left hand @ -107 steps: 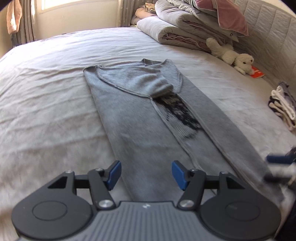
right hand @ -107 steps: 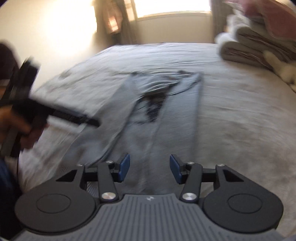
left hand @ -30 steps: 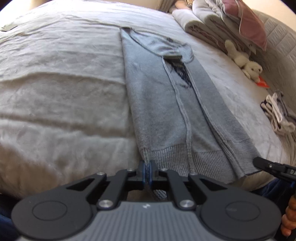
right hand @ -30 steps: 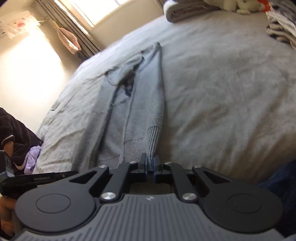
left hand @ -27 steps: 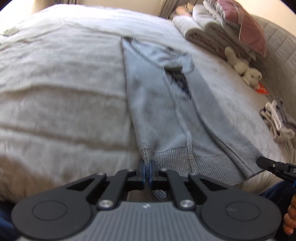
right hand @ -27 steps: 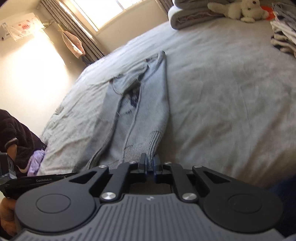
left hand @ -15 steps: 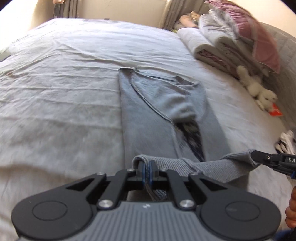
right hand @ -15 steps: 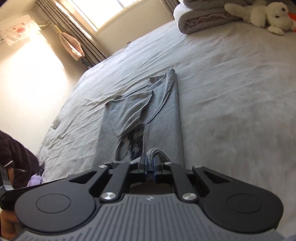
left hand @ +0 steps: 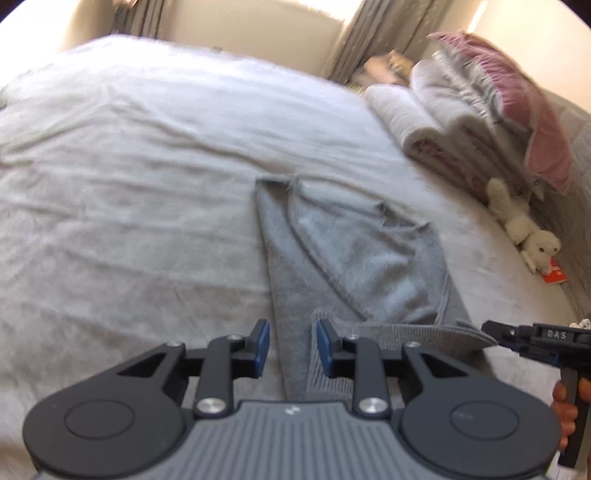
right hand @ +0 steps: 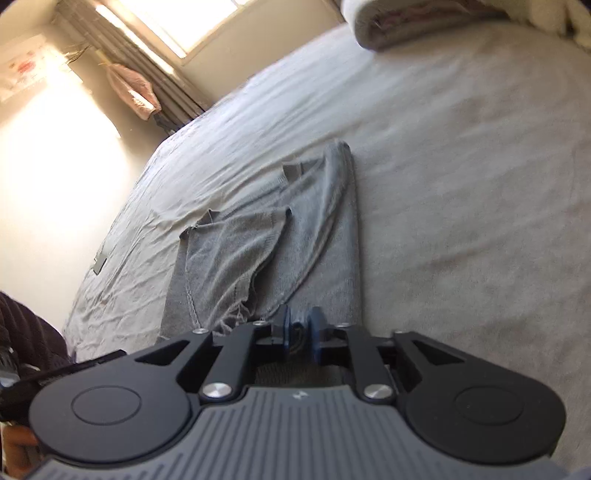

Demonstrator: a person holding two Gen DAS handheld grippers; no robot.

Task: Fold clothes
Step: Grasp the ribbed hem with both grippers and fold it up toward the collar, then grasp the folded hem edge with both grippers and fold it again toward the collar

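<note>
Ahead, folded quilts [left hand: 436,110] and a plush toy [left hand: 532,236] sit at two o'clock on the bed [left hand: 129,184] — my left tongs [left hand: 290,345] hang released over the grey sweater [left hand: 354,254]; my right tongs [right hand: 298,330] pinch its hem.

Bright daylight from the window [right hand: 207,26], blown-out glare on the wall [right hand: 55,166], motion blur softening the bed [left hand: 129,184] and folded blankets [left hand: 461,110], fisheye bending at edges, dark corners.
</note>
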